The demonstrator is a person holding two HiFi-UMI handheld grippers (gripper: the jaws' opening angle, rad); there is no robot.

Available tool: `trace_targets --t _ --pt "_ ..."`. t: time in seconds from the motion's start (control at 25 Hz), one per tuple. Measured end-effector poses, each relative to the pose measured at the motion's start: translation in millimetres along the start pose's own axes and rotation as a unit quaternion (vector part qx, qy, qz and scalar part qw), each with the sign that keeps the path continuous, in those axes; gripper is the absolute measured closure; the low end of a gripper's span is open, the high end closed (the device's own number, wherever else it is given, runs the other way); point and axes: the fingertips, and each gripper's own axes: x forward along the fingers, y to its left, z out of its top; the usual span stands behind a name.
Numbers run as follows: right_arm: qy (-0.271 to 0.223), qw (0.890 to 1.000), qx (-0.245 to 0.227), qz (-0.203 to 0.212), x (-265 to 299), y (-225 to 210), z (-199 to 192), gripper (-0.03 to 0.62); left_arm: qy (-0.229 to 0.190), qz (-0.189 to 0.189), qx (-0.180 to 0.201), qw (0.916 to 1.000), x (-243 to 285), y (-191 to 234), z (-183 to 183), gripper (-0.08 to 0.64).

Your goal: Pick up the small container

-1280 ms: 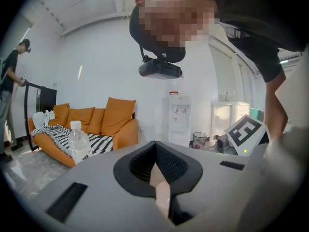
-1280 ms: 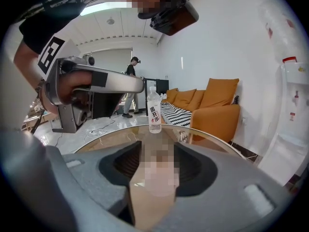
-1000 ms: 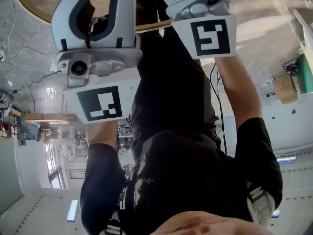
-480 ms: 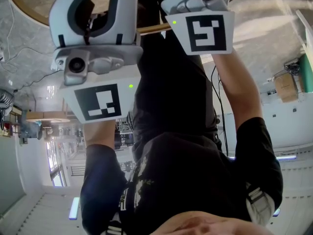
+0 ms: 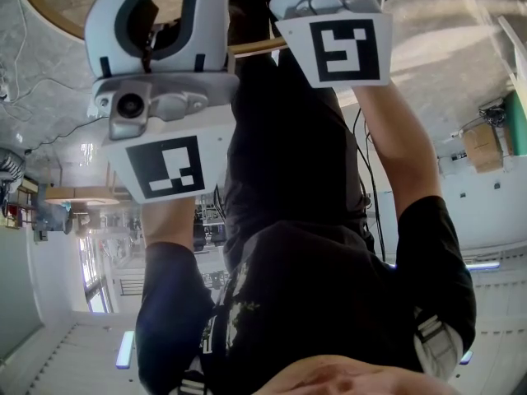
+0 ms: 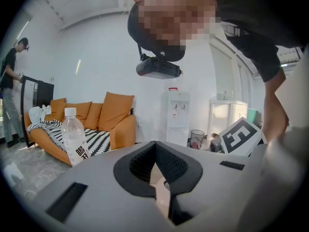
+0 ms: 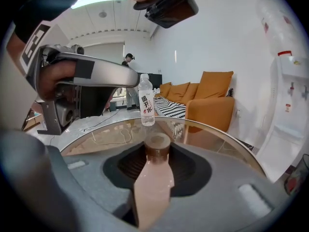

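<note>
Black short-sleeved shirt (image 5: 321, 295), white marker cubes (image 5: 169, 167)

Right gripper view first: a water bottle (image 7: 146, 100) stands far out on the glass table. Its white label (image 7: 147, 107) carries bold black Chinese characters stacked downward with a small red mark beside them. The lower two look like 开水, and the top one is too small to be sure of. In the left gripper view the same print lies sideways. In the head view, the left square marker (image 5: 169, 167) and right square marker (image 5: 346, 52) show blocky black patterns on white cube faces, coded signs without letters or digits.
</note>
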Motion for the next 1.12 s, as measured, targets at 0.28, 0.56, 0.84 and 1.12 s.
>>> trace_targets --t 0.28,0.56,0.84,1.12 --pt "0.024 1.000 0.003 -0.007 -18 -8 3 0.457 0.000 0.007 0.001 1.0000 -4 3 18 0.558" --pt "0.033 0.999 0.003 -0.009 -60 -26 33 0.457 -0.001 0.005 0.009 0.9999 -7 -18 67 0.558" --pt "0.016 1.000 -0.005 0.001 -73 -38 87 0.457 -0.007 0.005 0.018 0.9998 -4 -19 114 0.558" --pt "0.001 1.000 -0.019 0.012 -80 -42 131 0.457 -0.006 -0.003 0.022 0.9997 -3 -17 140 0.558"
